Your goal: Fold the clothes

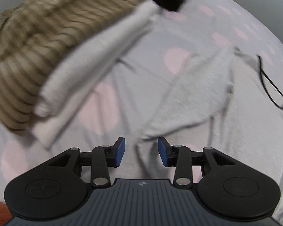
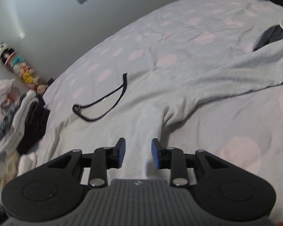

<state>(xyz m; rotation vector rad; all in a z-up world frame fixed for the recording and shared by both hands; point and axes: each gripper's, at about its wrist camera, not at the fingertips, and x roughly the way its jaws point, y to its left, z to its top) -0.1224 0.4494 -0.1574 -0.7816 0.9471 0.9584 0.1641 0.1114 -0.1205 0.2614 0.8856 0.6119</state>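
Right wrist view: my right hand-held gripper (image 2: pixel 138 153) hangs with jaws apart over the grey sweater (image 2: pixel 179 94) spread on the bed (image 2: pixel 179 28); left hand-held gripper (image 1: pixel 141 151) likewise gapes, ready to pinch.

No legible text, label, brand name or number appears in either view. Each gripper body (image 1: pixel 142 197) (image 2: pixel 136 197) carries one small round emblem (no readable characters) near its front edge.
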